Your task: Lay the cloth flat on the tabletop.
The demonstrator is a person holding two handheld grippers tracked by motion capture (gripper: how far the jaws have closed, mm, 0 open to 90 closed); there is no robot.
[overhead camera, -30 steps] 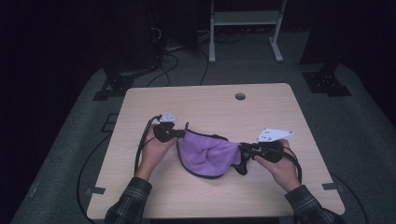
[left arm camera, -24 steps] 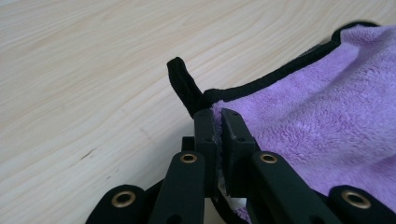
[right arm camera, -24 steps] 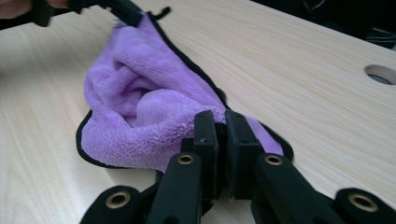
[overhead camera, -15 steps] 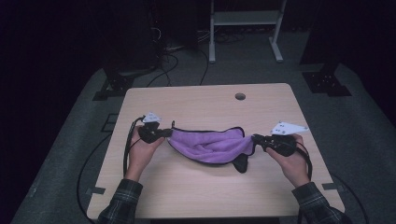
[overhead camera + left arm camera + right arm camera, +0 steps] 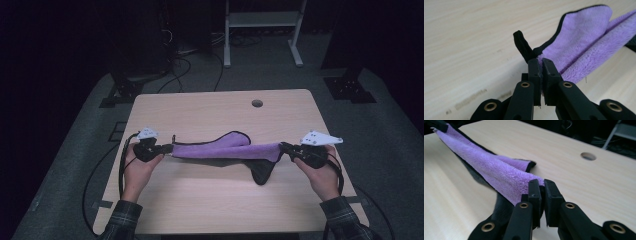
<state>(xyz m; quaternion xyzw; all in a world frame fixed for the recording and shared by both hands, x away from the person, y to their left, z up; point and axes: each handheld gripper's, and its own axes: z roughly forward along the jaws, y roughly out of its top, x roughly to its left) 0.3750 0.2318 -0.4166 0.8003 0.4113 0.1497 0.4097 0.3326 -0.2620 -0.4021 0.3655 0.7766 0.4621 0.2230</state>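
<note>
A purple fleece cloth (image 5: 225,149) with black trim and a dark underside is stretched taut just above the wooden table (image 5: 210,112). My left gripper (image 5: 168,148) is shut on its left corner, and a black loop (image 5: 522,46) sticks up beside the pinched edge. My right gripper (image 5: 284,147) is shut on the opposite corner. A dark flap (image 5: 261,171) of the cloth hangs down near the right end. In the left gripper view the cloth (image 5: 584,47) runs away to the upper right; in the right gripper view the cloth (image 5: 491,167) runs to the upper left.
A round cable hole (image 5: 257,103) lies in the table's far right part. Black cables (image 5: 120,170) trail off the left edge from the gripper. A white frame stand (image 5: 260,30) and more cables are on the floor beyond the table.
Both grippers have moved apart, left going left and right going right. The cloth, slack and bunched a second ago, is now pulled into a long narrow band.
</note>
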